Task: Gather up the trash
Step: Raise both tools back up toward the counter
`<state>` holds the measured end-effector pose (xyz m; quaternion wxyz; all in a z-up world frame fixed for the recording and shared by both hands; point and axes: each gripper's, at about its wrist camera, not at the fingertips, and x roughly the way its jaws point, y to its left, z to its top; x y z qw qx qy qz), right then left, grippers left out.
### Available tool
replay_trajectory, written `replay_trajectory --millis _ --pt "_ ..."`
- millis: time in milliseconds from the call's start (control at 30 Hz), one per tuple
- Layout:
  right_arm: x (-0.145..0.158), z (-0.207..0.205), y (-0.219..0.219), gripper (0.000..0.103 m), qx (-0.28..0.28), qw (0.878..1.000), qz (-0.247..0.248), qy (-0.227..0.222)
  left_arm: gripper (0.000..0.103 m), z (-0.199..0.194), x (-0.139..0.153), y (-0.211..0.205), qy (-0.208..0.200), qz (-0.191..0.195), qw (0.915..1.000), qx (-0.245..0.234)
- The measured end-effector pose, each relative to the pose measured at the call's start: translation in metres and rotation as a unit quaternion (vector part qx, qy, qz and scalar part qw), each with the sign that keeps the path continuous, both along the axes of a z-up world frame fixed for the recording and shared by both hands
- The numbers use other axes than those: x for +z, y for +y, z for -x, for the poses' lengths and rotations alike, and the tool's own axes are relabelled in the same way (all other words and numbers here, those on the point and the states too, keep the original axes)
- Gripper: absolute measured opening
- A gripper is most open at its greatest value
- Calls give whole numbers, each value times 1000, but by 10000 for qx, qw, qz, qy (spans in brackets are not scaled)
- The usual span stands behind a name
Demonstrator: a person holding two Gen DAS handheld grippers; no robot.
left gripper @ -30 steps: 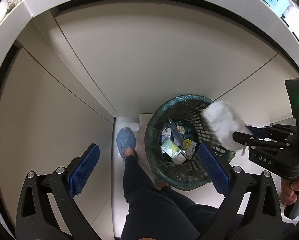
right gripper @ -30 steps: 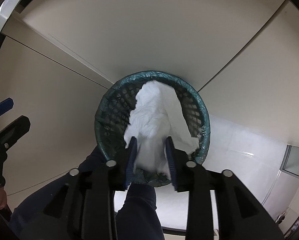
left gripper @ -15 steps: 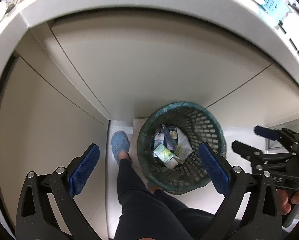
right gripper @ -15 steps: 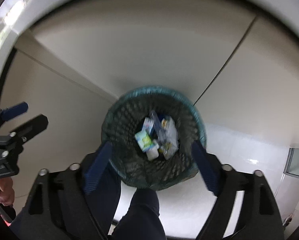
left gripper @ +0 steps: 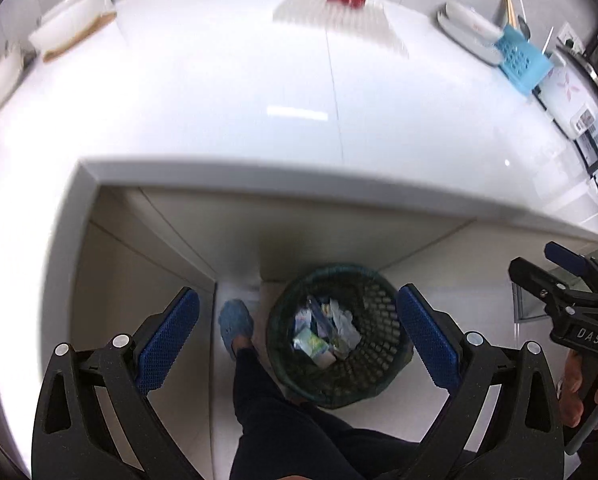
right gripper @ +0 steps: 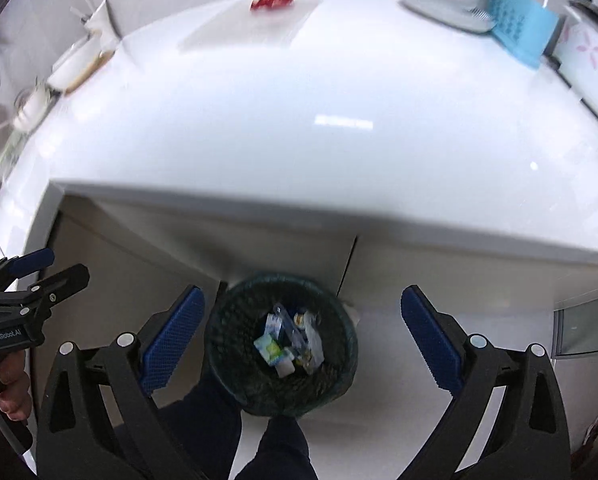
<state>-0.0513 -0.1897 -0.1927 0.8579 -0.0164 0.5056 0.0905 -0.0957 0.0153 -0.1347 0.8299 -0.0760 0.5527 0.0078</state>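
Now left gripper (left gripper: 297,338) and right gripper (right gripper: 303,338) both spread apart, holding nothing, above trash-filled bin (right gripper: 339,368); red scrap (right gripper: 271,0) on countertop (right gripper: 339,92).

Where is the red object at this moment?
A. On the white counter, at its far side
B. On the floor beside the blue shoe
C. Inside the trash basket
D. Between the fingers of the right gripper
A: the red object lies on the far side of the white counter, above and away from the trash basket, and both grippers are open and empty.

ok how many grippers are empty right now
2. The left gripper hangs open above the trash basket; the right gripper hangs open over it too. Nothing sits between either pair of fingers.
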Motion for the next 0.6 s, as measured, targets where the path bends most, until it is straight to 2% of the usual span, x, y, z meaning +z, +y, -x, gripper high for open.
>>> replay_trajectory --millis 333,600 --pt "66 -34 4 95 -87 9994 39 -330 97 -48 53 9 -283 -198 9993 -129" --pt "98 -76 16 95 -144 9984 57 -537 97 -100 88 25 -429 -265 9987 25"
